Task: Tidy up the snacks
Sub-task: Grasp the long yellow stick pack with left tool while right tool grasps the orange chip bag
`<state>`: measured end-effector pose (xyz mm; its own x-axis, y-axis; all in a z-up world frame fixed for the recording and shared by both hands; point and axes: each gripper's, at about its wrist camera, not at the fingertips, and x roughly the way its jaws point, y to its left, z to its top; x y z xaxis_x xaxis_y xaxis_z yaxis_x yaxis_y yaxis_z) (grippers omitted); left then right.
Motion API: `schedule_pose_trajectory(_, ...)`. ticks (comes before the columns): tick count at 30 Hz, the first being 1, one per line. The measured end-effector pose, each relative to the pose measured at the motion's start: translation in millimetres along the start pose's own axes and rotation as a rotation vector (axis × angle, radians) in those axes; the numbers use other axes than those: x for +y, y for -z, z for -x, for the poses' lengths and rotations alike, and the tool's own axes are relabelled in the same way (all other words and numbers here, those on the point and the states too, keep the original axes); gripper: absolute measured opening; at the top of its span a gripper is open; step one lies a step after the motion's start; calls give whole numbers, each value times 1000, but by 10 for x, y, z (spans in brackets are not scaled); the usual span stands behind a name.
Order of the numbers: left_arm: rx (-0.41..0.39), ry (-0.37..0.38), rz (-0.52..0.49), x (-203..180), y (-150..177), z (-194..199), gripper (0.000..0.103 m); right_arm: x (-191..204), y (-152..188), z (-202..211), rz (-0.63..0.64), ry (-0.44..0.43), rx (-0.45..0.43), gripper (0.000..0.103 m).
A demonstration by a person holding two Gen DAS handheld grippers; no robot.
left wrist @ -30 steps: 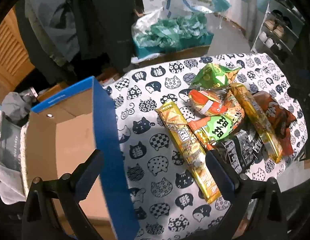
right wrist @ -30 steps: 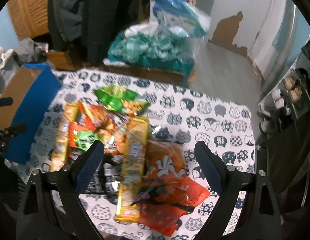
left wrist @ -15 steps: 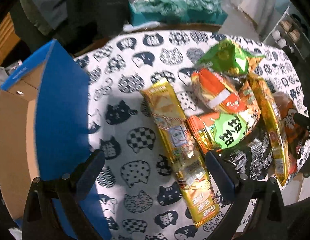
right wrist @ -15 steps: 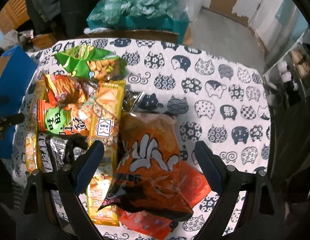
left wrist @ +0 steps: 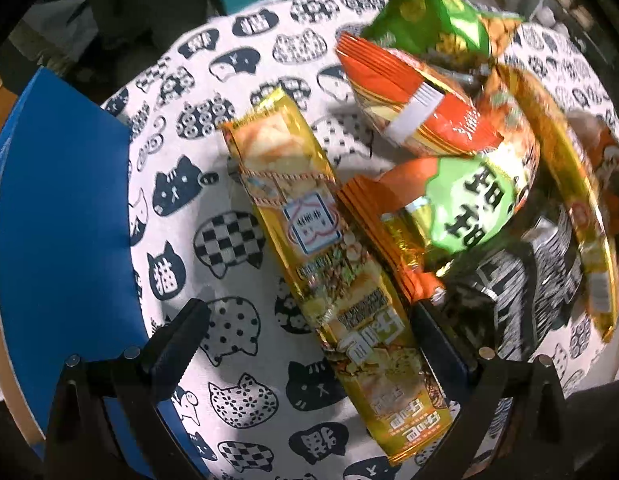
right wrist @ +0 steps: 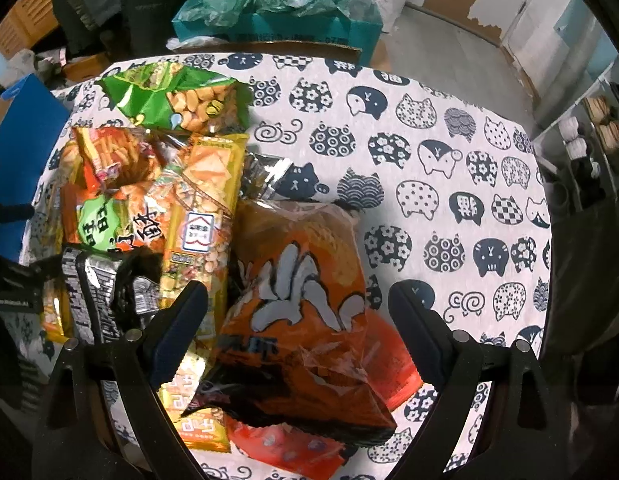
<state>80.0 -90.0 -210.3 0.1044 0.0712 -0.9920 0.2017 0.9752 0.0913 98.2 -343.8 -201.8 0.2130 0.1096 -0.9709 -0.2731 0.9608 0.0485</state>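
- While I hold both tools over the table, my left gripper (left wrist: 305, 316) is spread wide, its jaws straddling the long gold foil snack packet (left wrist: 329, 256) that lies flat on the white cloth printed with dark cat heads (left wrist: 229, 208); neither jaw touches it.
- That gold packet runs diagonally, with a small blue-and-white label at its middle and pictures of crackers along its length.
- Just right of it the snacks are heaped: an orange bag with a green patch of black lettering (left wrist: 461, 208), a red-and-orange striped bag (left wrist: 413, 92) above it, a green crinkled peanut bag (left wrist: 425, 16) at the far end, a black-and-silver wrapper (left wrist: 509, 280) nearer me, and a second gold packet (left wrist: 569, 200) at the right edge.
- At my left stands the blue-sided cardboard box (left wrist: 61, 216), close beside the cloth.
- My right gripper (right wrist: 297, 300) is also spread, jaws either side of a large orange crinkly bag with white flame-like shapes (right wrist: 301, 304), which rests on a flatter red bag (right wrist: 285, 444).
- I see motion blur on the left view.
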Motion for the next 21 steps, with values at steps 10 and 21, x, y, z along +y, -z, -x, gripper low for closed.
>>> schedule_pose_trajectory(10, 6, 5, 50, 203, 2, -122, 97, -71, -7, -269, -33, -4, 51, 90)
schedule_pose_trajectory(21, -14, -11, 75, 289, -210, -50, 58, 86, -65, -341, -7, -23, 56, 53)
